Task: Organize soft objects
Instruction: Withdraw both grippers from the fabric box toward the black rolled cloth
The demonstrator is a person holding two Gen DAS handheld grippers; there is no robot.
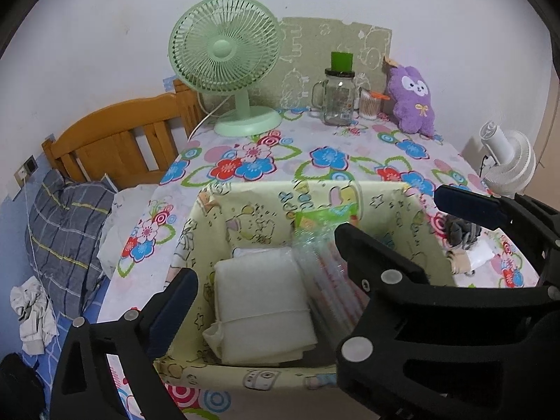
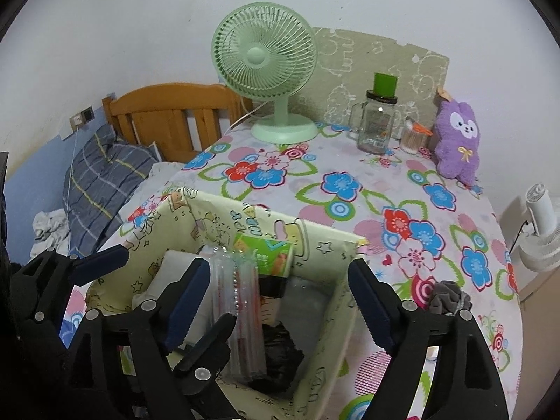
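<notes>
A: Where are we w/ the soft stuff?

B: Yellow cartoon-print fabric bin (image 2: 325, 245) on the floral tablecloth (image 2: 350, 161) already has a white folded pad (image 1: 259, 301), a clear plastic pack w/ red print (image 2: 241, 301), a green packet (image 2: 269, 252) & something black at the bottom. Left gripper (image 1: 266, 255) is spread wide over the bin, nothing in it. Right gripper (image 2: 280, 301) also wide, empty, straddling the bin's right wall.

A: So what's next?

B: Prob. the grey scrunched cloth (image 2: 448, 297) lying just right of the bin on the table. Purple plush bunny (image 2: 458, 140) is at the back by the glass mug jar (image 2: 376, 126), well apart.

A: Tips?

B: Lift the right gripper clear of the rim first, else it drags the bin. Pinch the cloth at its bulk, not an edge, then drop it in the free right side.
</notes>
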